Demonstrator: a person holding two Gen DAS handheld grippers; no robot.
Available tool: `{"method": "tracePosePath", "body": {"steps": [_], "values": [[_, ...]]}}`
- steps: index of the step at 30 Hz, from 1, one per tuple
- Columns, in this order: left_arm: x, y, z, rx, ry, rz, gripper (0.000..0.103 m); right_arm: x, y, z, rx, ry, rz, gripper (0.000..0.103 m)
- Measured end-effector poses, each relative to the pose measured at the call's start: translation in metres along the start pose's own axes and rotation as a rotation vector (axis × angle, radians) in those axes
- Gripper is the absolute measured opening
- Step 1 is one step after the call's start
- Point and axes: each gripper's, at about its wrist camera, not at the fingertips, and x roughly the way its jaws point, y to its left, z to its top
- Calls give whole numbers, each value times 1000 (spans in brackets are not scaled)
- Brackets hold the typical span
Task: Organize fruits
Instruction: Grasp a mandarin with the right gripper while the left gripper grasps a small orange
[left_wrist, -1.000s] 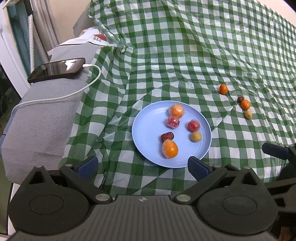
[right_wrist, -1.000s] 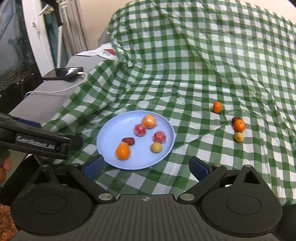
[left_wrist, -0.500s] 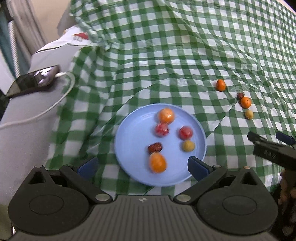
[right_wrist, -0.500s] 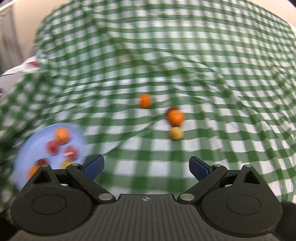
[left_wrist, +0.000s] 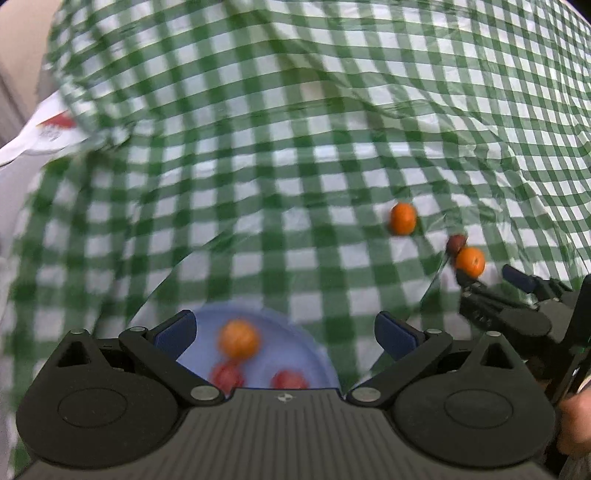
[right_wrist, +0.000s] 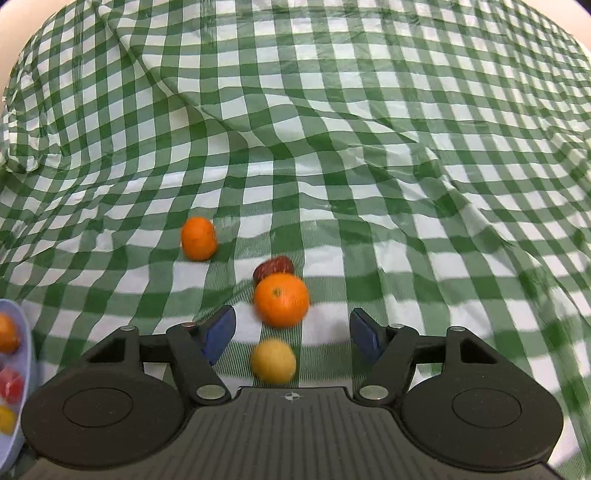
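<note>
In the right wrist view my right gripper (right_wrist: 291, 326) is open, its jaws on either side of a small yellow fruit (right_wrist: 273, 360) and just short of a big orange (right_wrist: 281, 300). A dark red date (right_wrist: 273, 266) lies behind the orange, and a smaller orange (right_wrist: 198, 238) sits farther left. The blue plate (right_wrist: 22, 354) shows at the left edge with fruit on it. In the left wrist view my left gripper (left_wrist: 284, 328) is open above the plate (left_wrist: 317, 354), which holds an orange (left_wrist: 238, 338) and red fruits (left_wrist: 288, 378). The right gripper (left_wrist: 491, 284) shows there by the big orange (left_wrist: 470, 261).
A wrinkled green and white checked cloth (right_wrist: 332, 129) covers the whole surface. A white paper with a red mark (left_wrist: 44, 129) lies at the far left in the left wrist view. A hand (left_wrist: 576, 424) shows at that view's right edge.
My right gripper has moved forward to the loose fruits, and the yellow fruit is now between its jaws. My left gripper has moved forward over the plate, and the phone has left its view.
</note>
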Motion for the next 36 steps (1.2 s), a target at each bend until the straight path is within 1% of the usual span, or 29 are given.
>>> {"method": "tracePosePath", "body": {"steps": [1, 2, 3, 4, 7, 10, 12, 14, 15, 18, 19, 21, 22, 23, 24, 25, 26, 27, 30, 33, 36], "values": [[8, -6, 7, 9, -1, -5, 103, 7, 0, 2, -10, 1, 8, 64], [18, -13, 15, 19, -3, -15, 103, 10, 0, 2, -26, 5, 17, 36], [26, -18, 22, 25, -5, -27, 103, 13, 1, 2, -48, 8, 22, 36], [36, -26, 30, 34, -6, -43, 103, 12, 0, 2, -58, -11, 9, 36], [69, -46, 51, 60, 10, -95, 103, -1, -15, 4, -56, -82, -82, 35], [101, -65, 66, 82, 36, -111, 103, -2, -42, 9, -3, -126, -200, 36], [125, -76, 73, 96, 61, -115, 103, 7, -62, 11, 52, -98, -270, 36], [144, -83, 77, 100, 86, -107, 103, 14, -75, 9, 104, -55, -303, 36], [153, -85, 80, 98, 97, -109, 103, 19, -79, 8, 121, -32, -312, 36], [167, -87, 82, 89, 109, -107, 103, 23, -80, 5, 101, -39, -317, 37], [170, -88, 83, 88, 108, -110, 103, 24, -80, 5, 97, -36, -317, 39], [172, -89, 85, 95, 90, -101, 102, 28, -81, 4, 110, -31, -319, 39], [172, -90, 85, 100, 76, -89, 100, 28, -81, 4, 112, -32, -322, 39], [172, -91, 85, 105, 67, -92, 97, 28, -80, 4, 107, -33, -325, 39], [171, -91, 84, 108, 62, -108, 82, 28, -80, 4, 105, -35, -327, 39], [170, -92, 84, 113, 63, -132, 61, 27, -79, 4, 104, -37, -329, 39], [166, -94, 84, 118, 57, -176, 47, 27, -78, 4, 104, -39, -330, 37], [162, -97, 83, 135, 51, -196, 31, 27, -79, 4, 109, -45, -327, 37], [146, -102, 78, 175, 24, -160, 30, 22, -82, 6, 143, -86, -315, 35], [121, -93, 74, 157, 17, -148, 30, 15, -82, 6, 145, -144, -321, 35], [89, -81, 64, 145, 15, -82, 30, 10, -79, 4, 131, -161, -330, 35]]}}
